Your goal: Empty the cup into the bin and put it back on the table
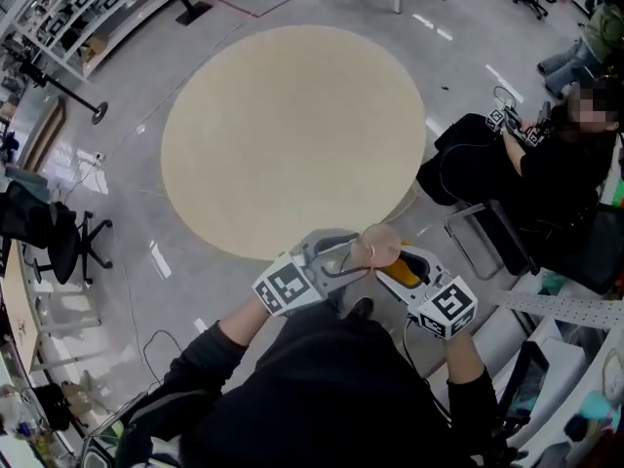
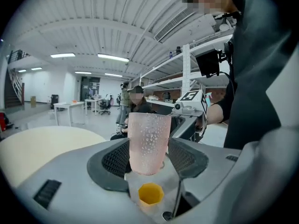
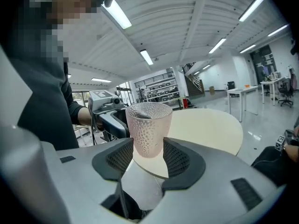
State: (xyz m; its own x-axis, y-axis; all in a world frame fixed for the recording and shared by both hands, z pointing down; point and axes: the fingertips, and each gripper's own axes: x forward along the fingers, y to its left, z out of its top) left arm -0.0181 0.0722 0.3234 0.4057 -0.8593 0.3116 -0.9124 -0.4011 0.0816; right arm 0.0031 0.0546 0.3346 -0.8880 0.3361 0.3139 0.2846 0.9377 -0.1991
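Observation:
A pink, dimpled, see-through cup (image 1: 375,247) hangs upright in the air just off the near edge of the round beige table (image 1: 292,135), close to my body. My left gripper (image 1: 355,259) reaches it from the left and my right gripper (image 1: 393,259) from the right. In the left gripper view the cup (image 2: 148,141) stands between the jaws, whose pads lie against its lower sides. In the right gripper view the cup (image 3: 148,127) sits between the jaw tips, which press on its base. Each gripper shows behind the cup in the other's view.
A seated person (image 1: 561,164) in black holds another gripper at the right, with a metal-framed chair (image 1: 478,232) in front of them. A black office chair (image 1: 58,237) stands at the left. Shelving lines the right side. White tables (image 2: 70,107) stand far off.

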